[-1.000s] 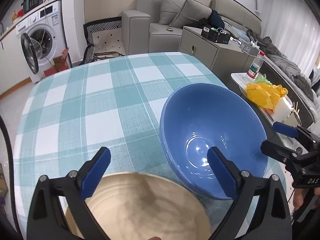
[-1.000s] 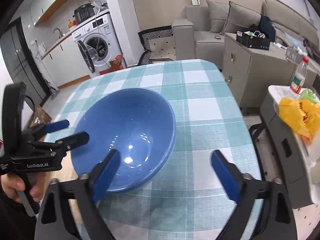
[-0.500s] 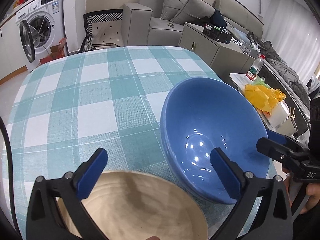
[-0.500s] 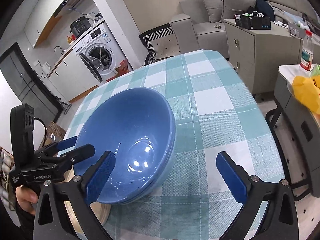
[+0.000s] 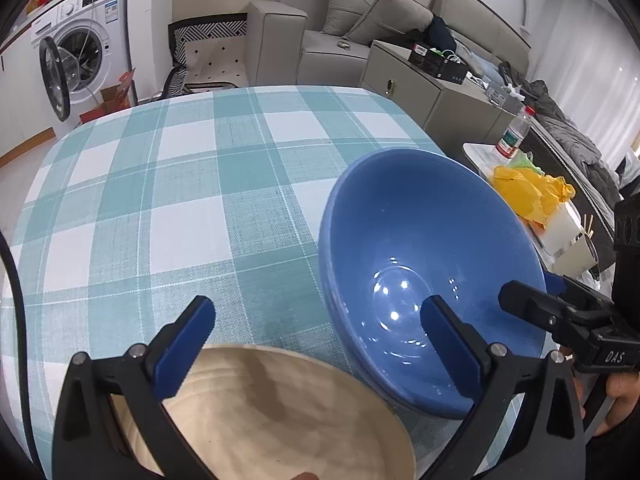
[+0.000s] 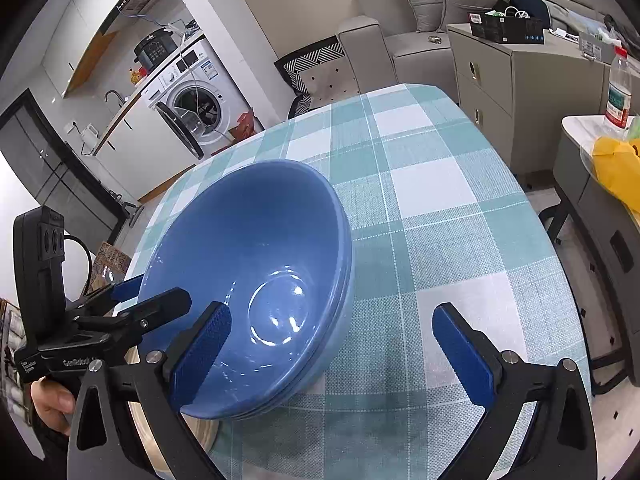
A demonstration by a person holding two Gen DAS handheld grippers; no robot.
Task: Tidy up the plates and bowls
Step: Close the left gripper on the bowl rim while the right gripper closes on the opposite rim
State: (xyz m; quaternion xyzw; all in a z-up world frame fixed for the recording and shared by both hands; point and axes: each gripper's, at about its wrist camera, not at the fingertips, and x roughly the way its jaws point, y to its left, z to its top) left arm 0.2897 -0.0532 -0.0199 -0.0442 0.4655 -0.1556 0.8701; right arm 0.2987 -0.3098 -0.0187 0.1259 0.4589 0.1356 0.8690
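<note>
1. Step in hand, as I read it: lining up on the dishes, no grasp made yet. Blue bowl (image 6: 256, 276) sits on the table (image 5: 192, 200), near its edge; rim lines in the right wrist view suggest two or more nested bowls, count unclear.
2. Beige plate (image 5: 280, 412) lies just beside the blue bowl, at the near table edge. Touching or overlapped by the bowl: cannot tell.
3. Left tongs (image 5: 316, 348): released, jaws wide, hanging over the plate's far rim with the right-side finger in front of the bowl interior. Gripping nothing.
4. Right tongs (image 6: 340, 352): released too, jaws wide, left-side finger over the bowl's near wall, the other over bare tablecloth. Nothing held.
5. Next move, my guess: one pair of tongs has to straddle a rim and clench. For the bowl, one finger inside the wall and one outside; glazed and steep, so bite deep or it slips.
6. Versus 1.0 s ago: both cameras have come closer to the bowl, which fills more of each frame. The right tongs' near finger now overlaps the bowl interior instead of its outer edge. Bowl and plate haven't moved on the table. Jaw opening unchanged on both.
</note>
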